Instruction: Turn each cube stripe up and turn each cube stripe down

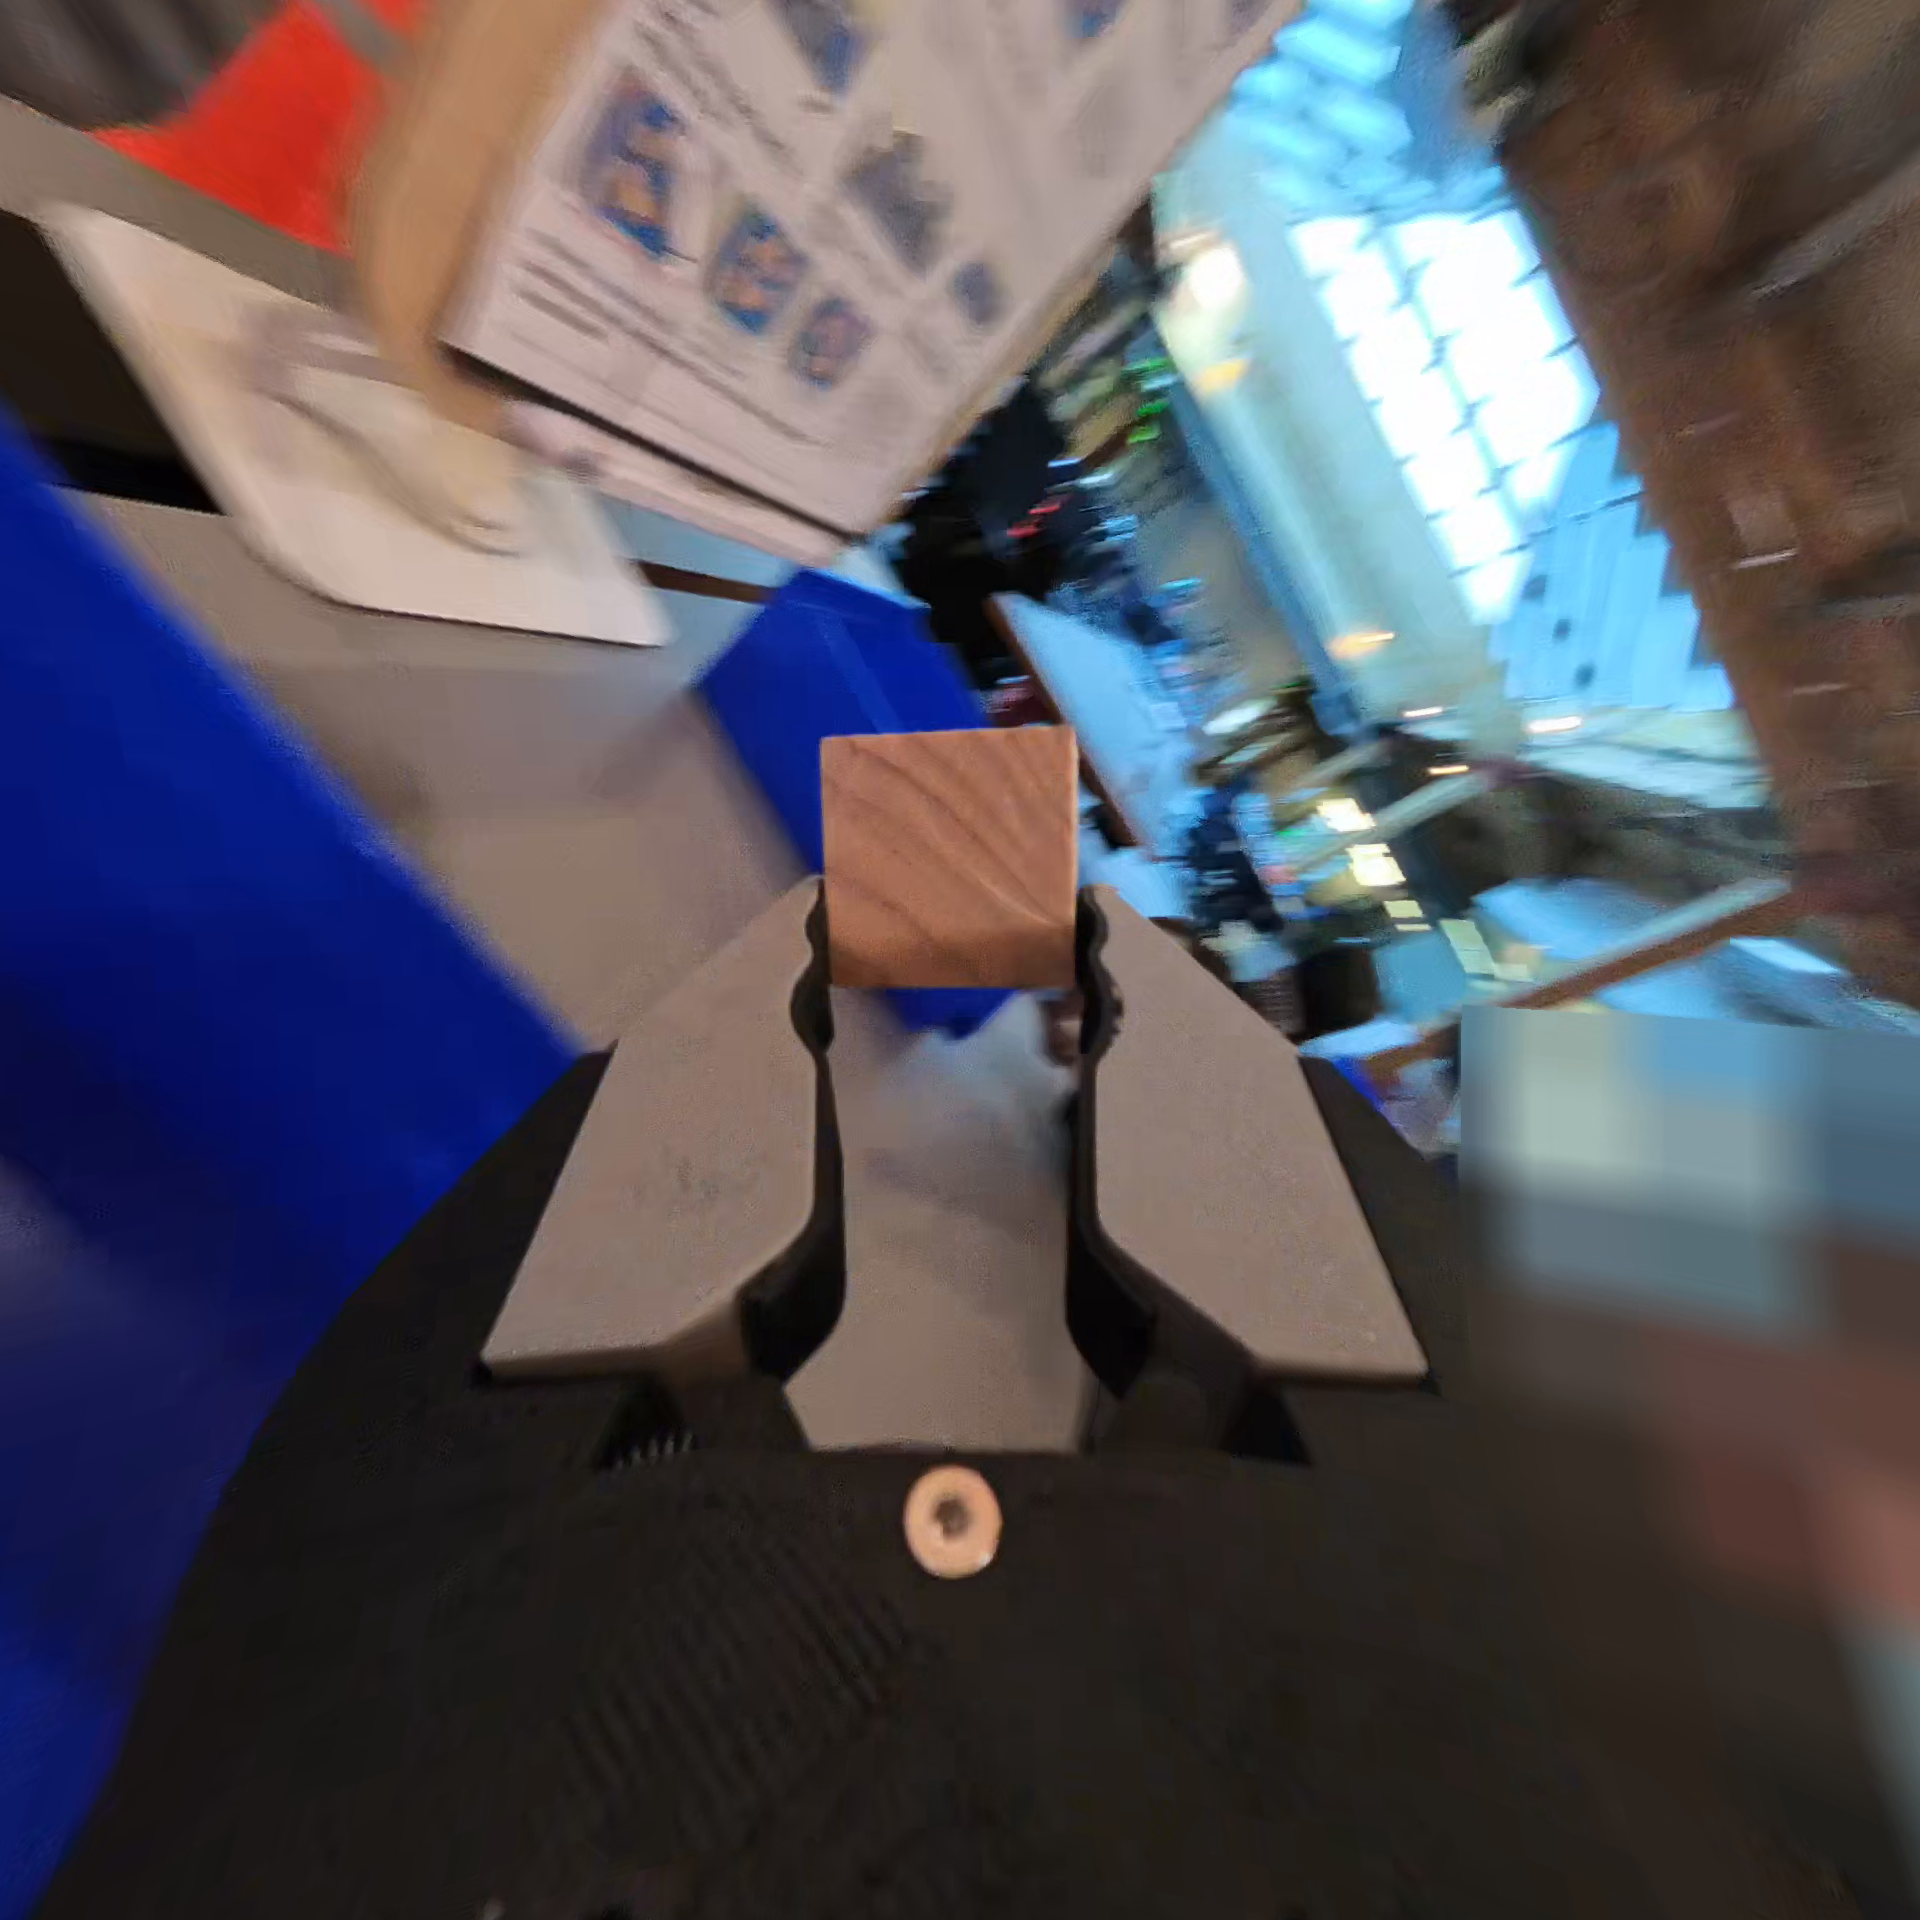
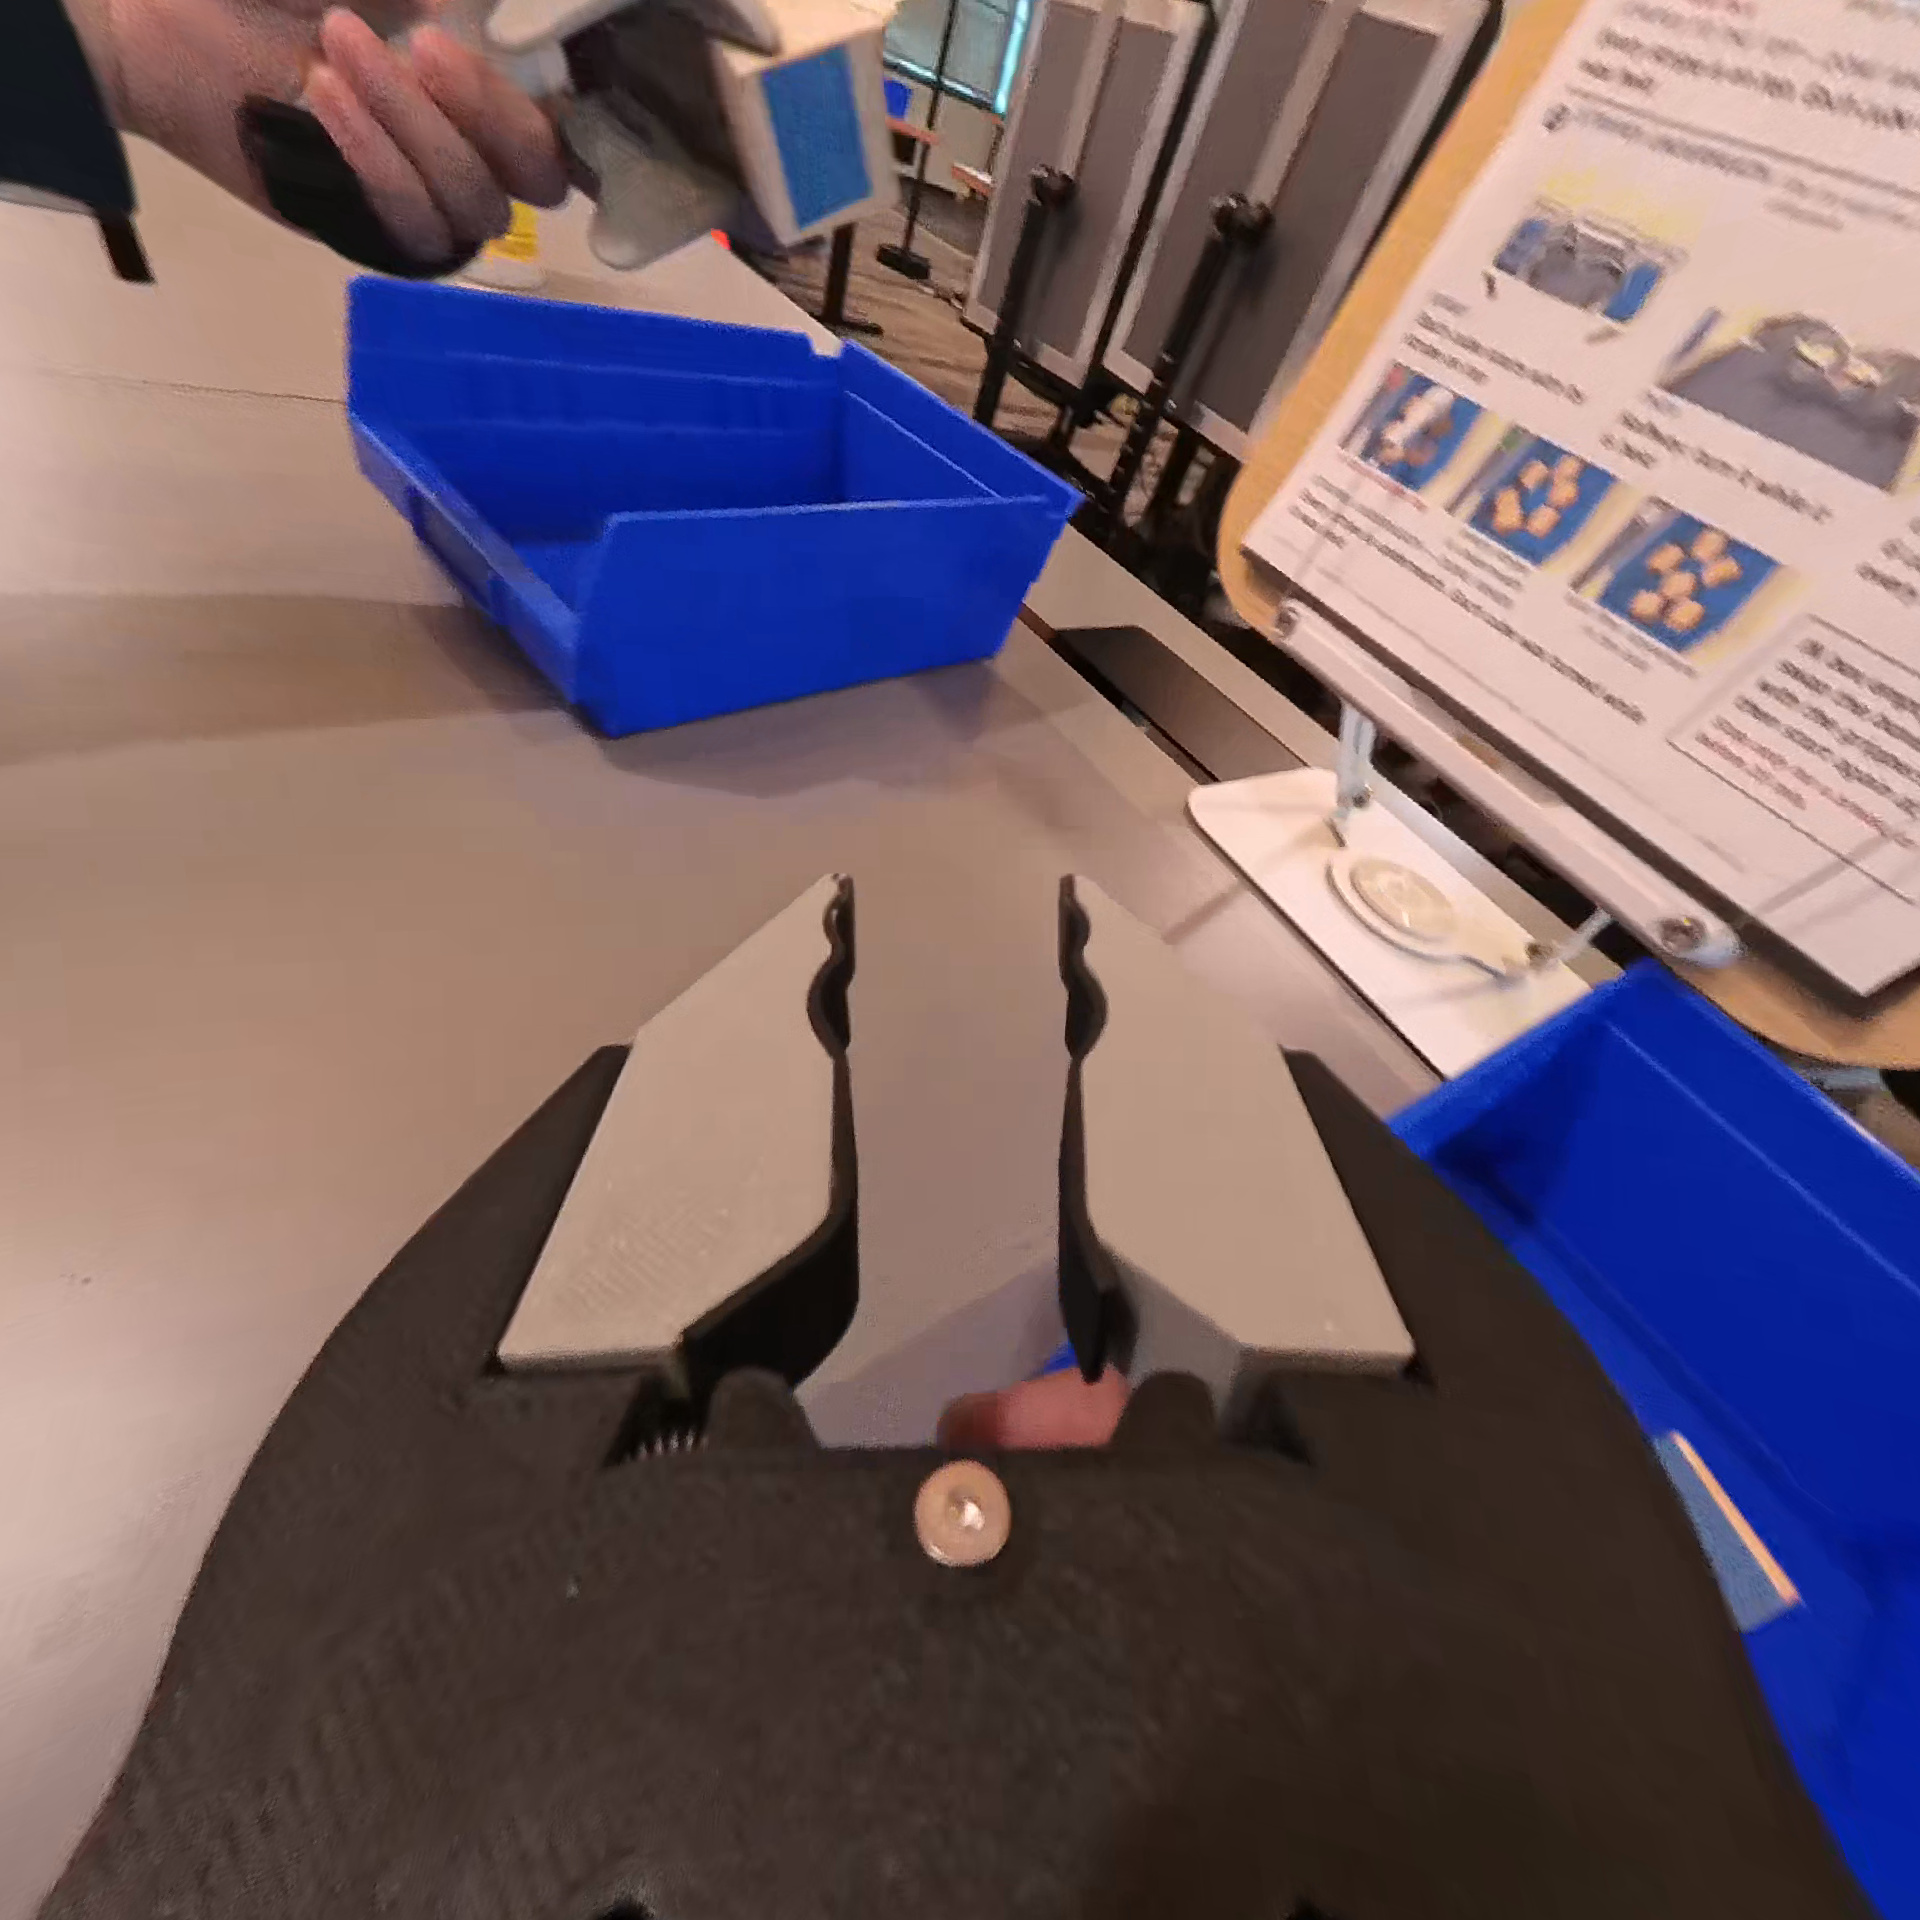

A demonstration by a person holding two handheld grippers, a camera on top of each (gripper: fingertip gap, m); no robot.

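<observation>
While left gripper (image 1: 951, 914) clamps cube (image 1: 951, 857), right gripper (image 2: 956, 904) gapes.

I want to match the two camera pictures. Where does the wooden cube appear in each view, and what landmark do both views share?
Left wrist view: the wooden cube is at the centre, clamped between the fingertips of the left gripper, with a plain wood face toward the camera.
Right wrist view: the cube is not visible; the right gripper is open and empty.
Shared landmark: the instruction board on its white stand.
</observation>
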